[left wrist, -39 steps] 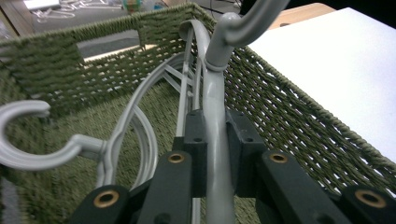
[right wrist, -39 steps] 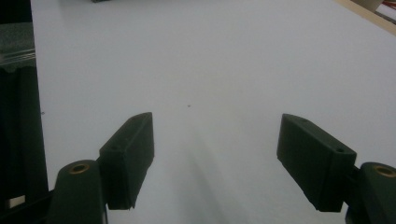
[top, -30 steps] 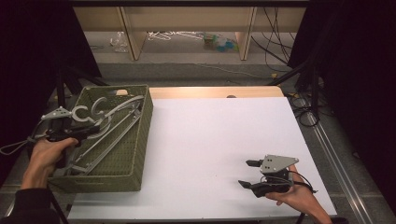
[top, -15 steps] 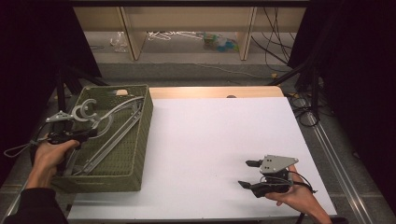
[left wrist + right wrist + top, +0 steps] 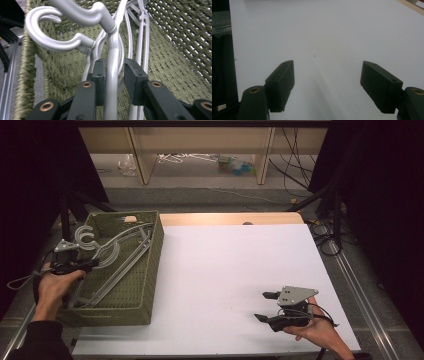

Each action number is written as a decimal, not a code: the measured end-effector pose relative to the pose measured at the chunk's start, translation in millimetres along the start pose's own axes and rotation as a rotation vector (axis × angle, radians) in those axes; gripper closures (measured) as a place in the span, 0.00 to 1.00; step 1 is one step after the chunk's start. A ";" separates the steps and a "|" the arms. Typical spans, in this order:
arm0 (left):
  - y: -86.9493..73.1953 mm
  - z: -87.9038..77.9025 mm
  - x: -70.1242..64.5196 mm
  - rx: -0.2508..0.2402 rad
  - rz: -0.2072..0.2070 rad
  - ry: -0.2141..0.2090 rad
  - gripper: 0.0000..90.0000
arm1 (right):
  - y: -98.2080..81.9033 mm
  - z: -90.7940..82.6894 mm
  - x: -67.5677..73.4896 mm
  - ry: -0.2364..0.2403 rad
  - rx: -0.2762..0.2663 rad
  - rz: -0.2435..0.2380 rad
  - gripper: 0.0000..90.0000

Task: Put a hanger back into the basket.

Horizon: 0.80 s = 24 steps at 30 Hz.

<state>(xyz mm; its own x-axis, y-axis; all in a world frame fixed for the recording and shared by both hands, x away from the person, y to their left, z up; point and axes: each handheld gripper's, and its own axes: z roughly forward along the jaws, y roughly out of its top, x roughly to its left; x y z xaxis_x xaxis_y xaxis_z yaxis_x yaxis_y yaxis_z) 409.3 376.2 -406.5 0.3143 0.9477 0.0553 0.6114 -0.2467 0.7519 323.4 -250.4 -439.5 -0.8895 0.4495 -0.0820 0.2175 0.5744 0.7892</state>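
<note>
The left gripper's (image 5: pixel 113 72) jaws had just been opening, one pad touching a silver hanger (image 5: pixel 111 82) and the other apart from it, inside the green woven basket (image 5: pixel 145 290). Well right of the basket, the right gripper (image 5: pixel 265 306) rested on the white tabletop (image 5: pixel 225 265), jaws spread, empty.
</note>
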 end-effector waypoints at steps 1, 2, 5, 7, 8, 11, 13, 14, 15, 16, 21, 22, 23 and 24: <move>0.0 0.0 0.0 0.000 0.000 0.000 0.78 | -0.1 0.6 0.4 0.002 -0.008 -0.001 0.32; -0.3 0.5 -0.2 0.007 0.003 0.016 0.78 | -0.1 0.6 0.4 0.002 -0.008 -0.001 0.32; -1.2 3.7 -2.2 0.032 0.023 0.053 0.76 | -0.3 -0.7 -0.3 0.002 -0.008 0.002 0.32; -1.8 5.0 -3.3 0.040 0.009 0.065 0.76 | -0.5 -1.0 -0.4 0.005 -0.002 0.003 0.32; -2.4 5.3 -2.9 0.045 0.007 0.072 0.76 | -0.6 -0.7 -0.3 0.004 0.000 0.002 0.32; -3.2 5.9 -2.1 0.050 0.005 0.096 0.73 | -0.3 0.3 0.0 0.001 -0.008 0.001 0.32; -3.5 4.7 -1.3 0.023 -0.022 0.114 0.65 | 0.1 0.1 0.2 0.002 -0.002 0.001 0.32; -2.6 3.4 0.6 0.005 -0.022 0.107 0.63 | -0.1 0.5 0.2 0.002 -0.008 -0.002 0.32; -0.3 -1.9 -1.0 -0.018 -0.048 0.125 0.59 | -0.3 0.3 -0.2 -0.004 -0.018 0.001 0.32; -0.3 -1.9 -1.0 -0.018 -0.048 0.125 0.57 | -0.3 0.3 -0.2 -0.004 -0.018 0.001 0.32; 10.1 -10.8 -11.8 -0.074 -0.059 0.085 0.49 | -0.5 -0.3 -1.0 -0.010 -0.018 0.004 0.32; 12.1 -11.6 -15.5 -0.097 -0.076 0.077 0.44 | -0.2 -0.4 -0.7 -0.014 -0.020 0.008 0.31; 13.9 -13.1 -17.8 -0.112 -0.076 0.065 0.44 | -0.2 -0.4 -0.7 -0.014 -0.020 0.008 0.31; 15.4 -14.2 -20.5 -0.131 -0.087 0.050 0.42 | -0.2 -0.4 -1.0 -0.013 -0.021 0.006 0.31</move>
<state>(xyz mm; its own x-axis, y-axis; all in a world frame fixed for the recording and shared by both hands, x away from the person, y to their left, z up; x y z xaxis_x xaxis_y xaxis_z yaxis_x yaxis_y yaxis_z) 402.0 355.8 -386.7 0.2256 0.9741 0.0167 0.5337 -0.1379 0.8343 324.0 -251.2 -439.3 -0.8826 0.4624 -0.0849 0.2145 0.5568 0.8025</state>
